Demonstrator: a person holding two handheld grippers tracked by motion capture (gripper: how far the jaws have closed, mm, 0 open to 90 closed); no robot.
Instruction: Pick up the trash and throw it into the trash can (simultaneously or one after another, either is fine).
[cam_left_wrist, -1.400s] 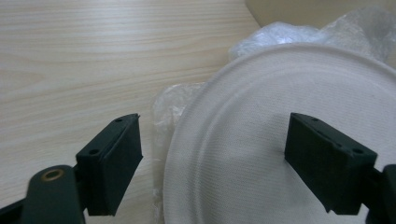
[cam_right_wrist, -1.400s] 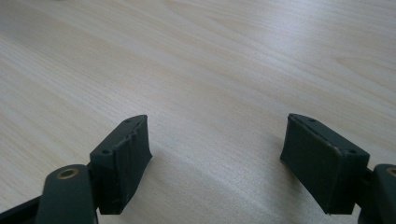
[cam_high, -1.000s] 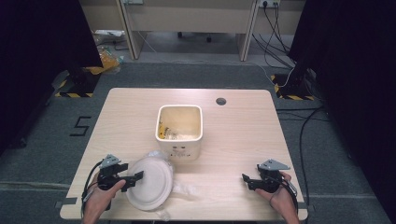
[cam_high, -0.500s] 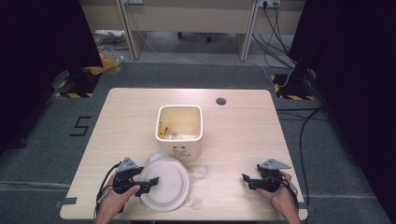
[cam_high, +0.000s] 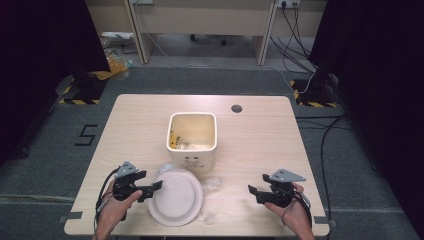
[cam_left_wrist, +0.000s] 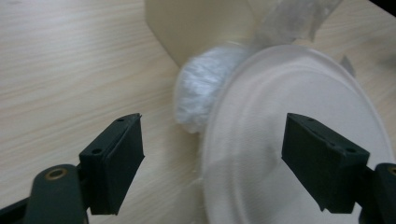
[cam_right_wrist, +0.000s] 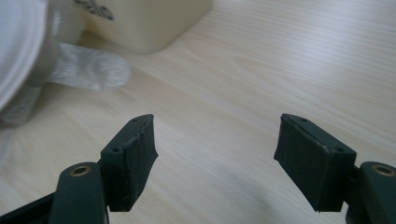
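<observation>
- Nearest the person, the left gripper (cam_high: 150, 189) sits at the rim of the white paper plate (cam_high: 176, 196); its jaws stand apart with the plate edge between them, pads not visibly pressing.
- The right gripper (cam_high: 255, 192) hovers over bare table (cam_high: 250, 145), off to the plate's right; its jaws are wide and hold nothing, though they have just been closing a little.
- Crumpled clear plastic wrap (cam_high: 212, 184) lies beside the plate and under its far edge.
- Beyond stands the cream bin (cam_high: 192, 142), scraps already inside.
- The step in hand looks like clearing litter into the bin; next, the left jaws probably need to pinch the rim firmly before lifting.
</observation>
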